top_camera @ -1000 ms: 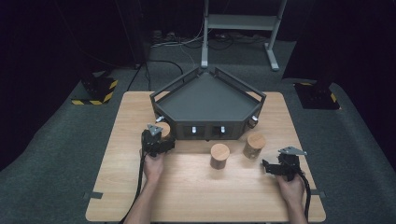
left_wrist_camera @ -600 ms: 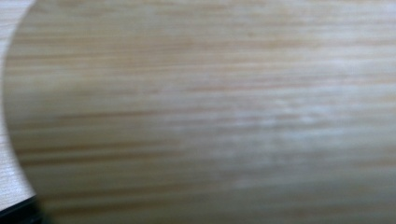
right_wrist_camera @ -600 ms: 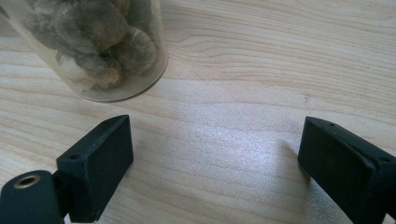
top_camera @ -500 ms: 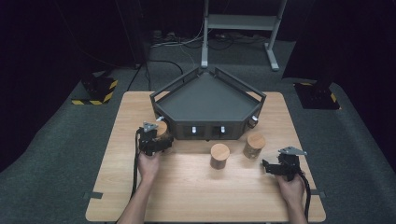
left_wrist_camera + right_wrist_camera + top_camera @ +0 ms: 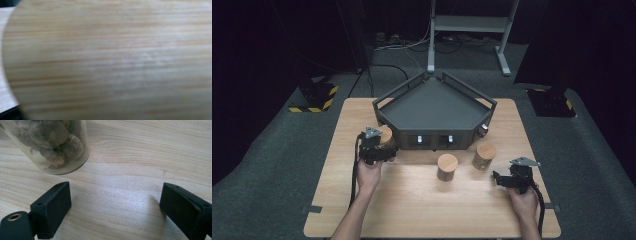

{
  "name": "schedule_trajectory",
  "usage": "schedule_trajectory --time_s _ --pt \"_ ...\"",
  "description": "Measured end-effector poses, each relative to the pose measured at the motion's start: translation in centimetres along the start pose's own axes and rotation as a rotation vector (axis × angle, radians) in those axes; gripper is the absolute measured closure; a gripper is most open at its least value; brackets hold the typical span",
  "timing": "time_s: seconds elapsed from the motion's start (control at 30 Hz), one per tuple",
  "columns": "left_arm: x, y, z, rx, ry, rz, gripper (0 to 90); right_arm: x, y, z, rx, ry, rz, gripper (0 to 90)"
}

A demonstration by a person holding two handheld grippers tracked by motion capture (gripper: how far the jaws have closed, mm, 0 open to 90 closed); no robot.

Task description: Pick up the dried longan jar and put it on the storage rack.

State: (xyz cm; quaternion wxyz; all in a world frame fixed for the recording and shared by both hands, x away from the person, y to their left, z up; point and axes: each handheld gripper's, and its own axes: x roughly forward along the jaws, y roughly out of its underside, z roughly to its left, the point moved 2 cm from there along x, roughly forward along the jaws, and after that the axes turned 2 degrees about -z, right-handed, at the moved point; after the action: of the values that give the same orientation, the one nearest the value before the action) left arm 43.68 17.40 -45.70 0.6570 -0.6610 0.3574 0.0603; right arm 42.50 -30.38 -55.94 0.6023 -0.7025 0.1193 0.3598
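left gripper (image 5: 379, 150): pinched the jar with the wooden lid (image 5: 385, 136) by its lid, lifting it near the desk's (image 5: 362, 210) left edge, just beside the tray (image 5: 432, 105) — likely its goal
right gripper (image 5: 115, 202): spread, idle near the right edge — waiting its turn

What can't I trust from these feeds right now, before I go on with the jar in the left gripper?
- Left gripper, high view: its body covers the jaws, so their contact with the wooden-lidded jar is hidden.
- Left gripper view: blurred wood grain sits against the lens; the jaws and the table are blocked.
- Right gripper view: the glass jar is cut off by the top edge; its contents are unclear.
- Tray, high view: the front switches are too small.
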Motion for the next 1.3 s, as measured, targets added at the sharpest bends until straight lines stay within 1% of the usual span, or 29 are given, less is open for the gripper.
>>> schedule_trajectory --time_s 0.07,0.13,0.23,0.27,0.3,0.37,0.4,0.5,0.53,0.7,0.77,0.8,0.9,0.97,1.0,1.07,1.2,1.27,1.3 --pt "-0.2 -0.3 -0.2 0.007 0.014 -0.001 26.1 0.0 0.0 0.0 0.001 0.000 0.000 10.2" --pt "-0.5 -1.0 -0.5 0.015 0.031 -0.002 26.1 0.0 0.0 0.0 0.000 0.000 0.000 10.2" --pt "-0.7 -1.3 -0.7 0.017 0.037 -0.006 26.1 0.0 0.0 0.0 0.001 0.000 0.000 10.2" --pt "-0.9 -1.8 -0.9 0.026 0.043 -0.014 26.1 0.0 0.0 0.0 0.001 0.000 0.000 10.2" --pt "-0.9 -1.8 -0.9 0.026 0.043 -0.014 26.1 0.0 0.0 0.0 0.001 0.000 0.000 10.2" --pt "-1.4 -2.4 -1.3 0.033 0.058 -0.024 26.1 0.0 0.0 0.0 0.001 0.000 0.000 10.2" --pt "-1.4 -2.4 -1.3 0.033 0.058 -0.024 26.1 0.0 0.0 0.0 0.001 0.000 0.000 10.2" --pt "-1.8 -3.1 -1.8 0.056 0.074 -0.026 26.1 0.0 0.0 0.0 0.001 0.000 0.000 10.1" --pt "-1.8 -3.1 -1.8 0.056 0.074 -0.026 26.1 0.0 0.0 0.0 0.001 0.000 0.000 10.1" --pt "-1.9 -4.3 -2.5 0.085 0.088 -0.019 26.2 0.0 0.0 0.0 0.002 0.000 0.001 10.1" --pt "-2.1 -5.1 -3.0 0.104 0.098 -0.021 26.2 0.0 0.0 0.0 0.001 0.000 0.001 10.1" --pt "-2.1 -5.1 -3.0 0.104 0.098 -0.021 26.2 0.0 0.0 0.0 0.001 0.000 0.001 10.1" --pt "-2.3 -6.0 -3.3 0.115 0.112 -0.021 26.2 0.0 0.0 0.0 0.002 0.000 0.001 10.1" --pt "-2.3 -6.5 -3.4 0.126 0.113 -0.012 26.2 0.0 0.0 0.0 0.001 0.000 0.000 10.1" --pt "-2.3 -6.5 -3.4 0.126 0.113 -0.012 26.2 0.0 0.0 0.0 0.003 0.000 0.001 10.1" --pt "-2.2 -7.1 -3.5 0.139 0.106 -0.008 26.2 0.0 0.0 0.0 0.002 0.000 0.001 10.1" --pt "-2.3 -7.7 -3.7 0.139 0.121 -0.015 26.2 0.0 0.0 0.0 0.001 0.000 0.000 10.1" --pt "-2.2 -8.4 -3.8 0.141 0.125 -0.016 26.2 0.0 0.0 0.0 0.002 0.000 0.001 10.1" --pt "-2.2 -8.4 -3.8 0.141 0.125 -0.016 26.2 0.0 0.0 0.0 0.002 0.000 0.001 10.1"
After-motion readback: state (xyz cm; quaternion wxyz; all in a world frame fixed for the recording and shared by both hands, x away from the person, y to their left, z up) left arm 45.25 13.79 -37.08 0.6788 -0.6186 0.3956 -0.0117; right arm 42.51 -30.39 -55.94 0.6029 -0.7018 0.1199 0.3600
